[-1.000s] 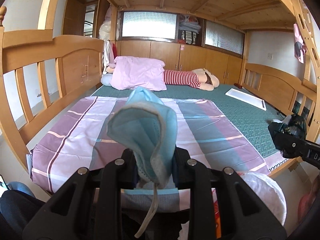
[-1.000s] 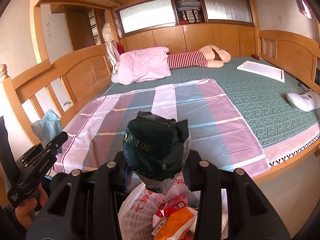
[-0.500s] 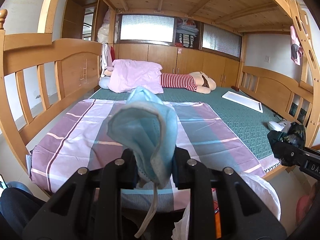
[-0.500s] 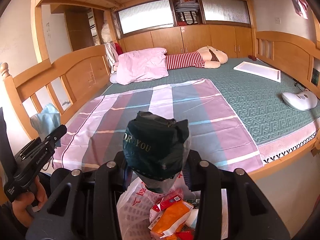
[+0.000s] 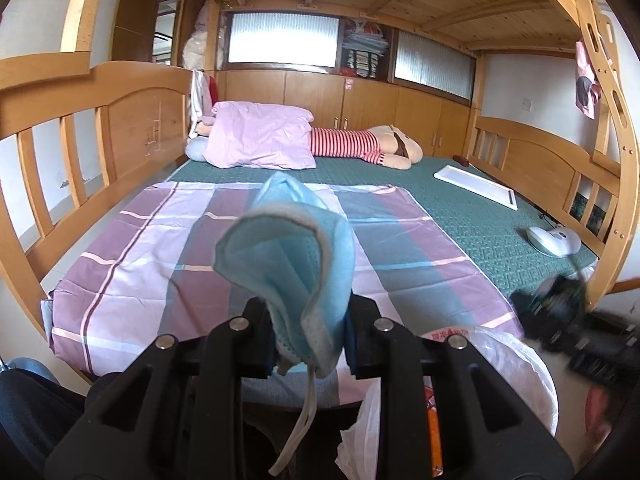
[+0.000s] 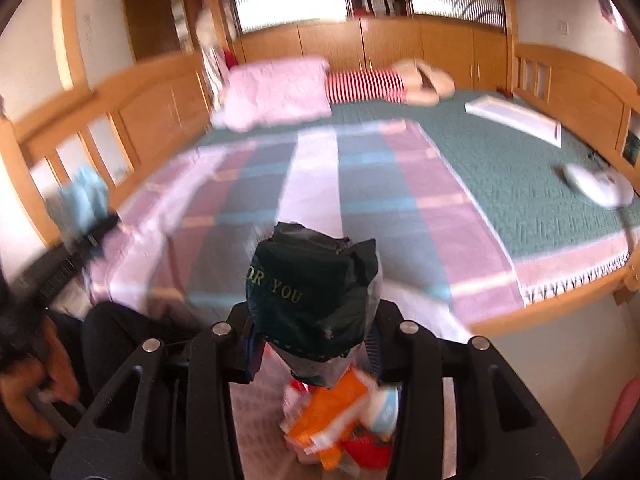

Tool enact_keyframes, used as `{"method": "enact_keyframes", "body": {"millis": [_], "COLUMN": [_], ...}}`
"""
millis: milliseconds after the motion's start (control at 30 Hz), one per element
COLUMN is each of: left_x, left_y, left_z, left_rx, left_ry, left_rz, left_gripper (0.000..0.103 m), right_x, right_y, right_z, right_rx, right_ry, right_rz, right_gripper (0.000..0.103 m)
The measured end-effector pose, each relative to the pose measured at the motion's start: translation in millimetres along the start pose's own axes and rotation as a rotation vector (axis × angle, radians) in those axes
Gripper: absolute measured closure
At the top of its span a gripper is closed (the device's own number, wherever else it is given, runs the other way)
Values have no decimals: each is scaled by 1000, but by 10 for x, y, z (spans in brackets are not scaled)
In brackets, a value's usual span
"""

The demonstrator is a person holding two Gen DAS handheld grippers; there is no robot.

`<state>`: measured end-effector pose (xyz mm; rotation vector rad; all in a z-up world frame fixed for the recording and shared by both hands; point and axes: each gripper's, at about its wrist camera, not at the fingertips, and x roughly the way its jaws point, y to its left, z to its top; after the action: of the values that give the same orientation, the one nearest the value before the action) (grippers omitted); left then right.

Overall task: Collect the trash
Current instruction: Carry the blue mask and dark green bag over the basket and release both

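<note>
Clamped between the fingers of the left gripper (image 5: 310,336) is a crumpled blue face mask (image 5: 288,256), its pale edge band curling over the top and a white ear loop (image 5: 296,432) dangling below the jaws. It is held up over the near edge of the bed (image 5: 480,216), in front of the pink and grey striped sheet (image 5: 160,264). Low at the right, a white plastic bag (image 5: 516,364) with red print sits open just beside that gripper.

On the other side, the right gripper (image 6: 312,348) pinches a scrunched dark green wrapper (image 6: 312,280) with gold lettering reading "OR YOU" and a silvery grey underside. The wrapper hangs directly above the bag's mouth, where an orange packet (image 6: 328,412), something red and something pale blue already lie among the trash. This view is blurred.

Far across the bed lie a pink pillow (image 5: 260,140), a striped plush toy (image 5: 360,146), a flat white tray (image 5: 476,186) and, at the right, a white rounded device (image 5: 554,240).
</note>
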<state>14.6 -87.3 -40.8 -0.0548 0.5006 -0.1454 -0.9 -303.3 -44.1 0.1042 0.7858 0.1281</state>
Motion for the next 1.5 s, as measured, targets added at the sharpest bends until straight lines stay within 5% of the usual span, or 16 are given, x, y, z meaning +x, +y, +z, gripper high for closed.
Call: {"method": "enact_keyframes", "body": {"millis": [133,200,333,600,700,767,933,1300,1500], "left_x": [115,184,359,552,501,450,332,-139,-298], "left_y": [-104,-167,-328,-910,-1074,-1133,-1063,-483,-225], "left_z": [-94,-168,-344,-859,-953,-961,-787,-169,-28], "left_rx": [25,38,79,254,329,363,375,195,128], "left_ry": [70,117,232,456,458,434,317,5,-17], "left_rz": [-74,-114,-204,-500,-519,-502,-367,29,91], "left_gripper": [77,77,77,77,62,31,13,4,4], "right_x": [293,294,35,-602,-630,-619,-618,-542,-367], "right_y": [-132,-219,-468,-746,-752,-748,-721,-319,41], "right_z": [-251,-301,-201,-44,-38,-50,-90,-146,-169], "right_rx": [37,63,184,302,312,315,302,122,51], "right_ry": [170,181,73,-211,-229,-237,-247,-253,-206], "right_rz": [-6,-25,-64,-125,-109,-102,-124,-238,-185], "right_gripper": [48,38,29,24,24,21,13,4,4]}}
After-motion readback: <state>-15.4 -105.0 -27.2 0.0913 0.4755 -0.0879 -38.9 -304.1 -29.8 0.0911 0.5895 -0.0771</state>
